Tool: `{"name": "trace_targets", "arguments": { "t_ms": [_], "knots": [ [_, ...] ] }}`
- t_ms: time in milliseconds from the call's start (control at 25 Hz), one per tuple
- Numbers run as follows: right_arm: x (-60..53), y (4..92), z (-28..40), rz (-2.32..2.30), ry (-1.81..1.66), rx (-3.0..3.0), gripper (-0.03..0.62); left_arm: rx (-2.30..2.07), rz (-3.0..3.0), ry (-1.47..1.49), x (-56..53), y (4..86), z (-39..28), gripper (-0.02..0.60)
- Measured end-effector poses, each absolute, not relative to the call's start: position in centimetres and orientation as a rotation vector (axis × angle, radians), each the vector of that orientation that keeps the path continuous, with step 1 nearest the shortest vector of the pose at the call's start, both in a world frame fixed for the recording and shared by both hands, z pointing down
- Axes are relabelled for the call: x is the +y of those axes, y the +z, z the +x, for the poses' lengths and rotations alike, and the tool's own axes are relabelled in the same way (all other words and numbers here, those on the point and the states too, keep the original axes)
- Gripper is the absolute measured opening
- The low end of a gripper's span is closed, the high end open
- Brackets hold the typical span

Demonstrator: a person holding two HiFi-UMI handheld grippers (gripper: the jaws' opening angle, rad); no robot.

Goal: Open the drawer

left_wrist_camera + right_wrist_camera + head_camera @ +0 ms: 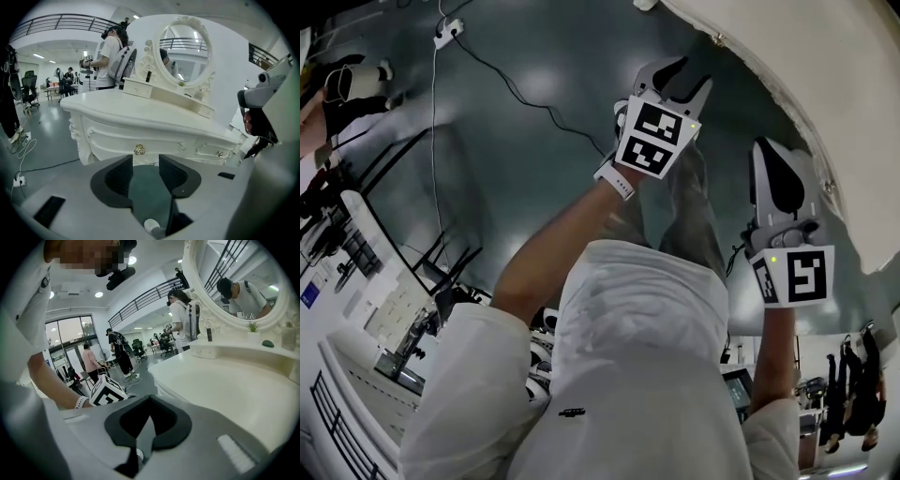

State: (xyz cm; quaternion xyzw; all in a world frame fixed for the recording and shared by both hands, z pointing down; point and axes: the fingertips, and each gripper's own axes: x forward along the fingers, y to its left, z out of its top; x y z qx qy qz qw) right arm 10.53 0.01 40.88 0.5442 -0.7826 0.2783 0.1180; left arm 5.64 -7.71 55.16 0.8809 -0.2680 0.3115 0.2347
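Straight ahead of the left claw (145, 165), just above the gap between its jaws, sits the gold knob (139, 149) on the drawer (159, 142) of the white dressing table (89, 138). The drawer looks fully shut. That claw is spread wide with nothing in it, only floor (150, 190) showing between the pads (123, 176). The knob is near but not touched.

I'd call this the approach: the person is lining up on the handle, and no pull has begun. Next, by my reckoning, the claw needs to go forward and a touch upward until the knob stands between the pads, close on it, then draw straight back. The knob is small and rounded, so a shallow bite could slip off.

The left forearm (553, 253) is stretched out from the body, with the claw tilted down toward the drawer front. Off to that claw's right, the right claw (148, 425) is pressed together and empty, held beside the edge of the tabletop (225, 385), clear of the work.
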Motion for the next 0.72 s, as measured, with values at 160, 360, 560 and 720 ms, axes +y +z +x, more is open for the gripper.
{"name": "trace_targets", "arguments": {
  "t_ms": [160, 360, 560, 720],
  "knots": [
    [0.4, 41.4, 10.5, 1.599, 0.813, -2.277, 0.011, -0.727, 2.444, 0.872, -8.4, 56.1, 6.3, 0.164],
    [0.8, 41.4, 11.2, 1.637, 0.819, -2.256, 0.011, -0.715, 2.457, 0.896, -8.6, 57.3, 7.3, 0.164],
    [1.0, 41.8, 11.7, 1.655, 0.827, -2.242, 0.011, -0.709, 2.457, 0.943, -9.0, 58.8, 8.3, 0.164],
    [1.4, 41.9, 12.2, 1.672, 0.832, -2.231, 0.011, -0.715, 2.451, 0.943, -9.1, 59.4, 9.2, 0.169]
  ]
}}
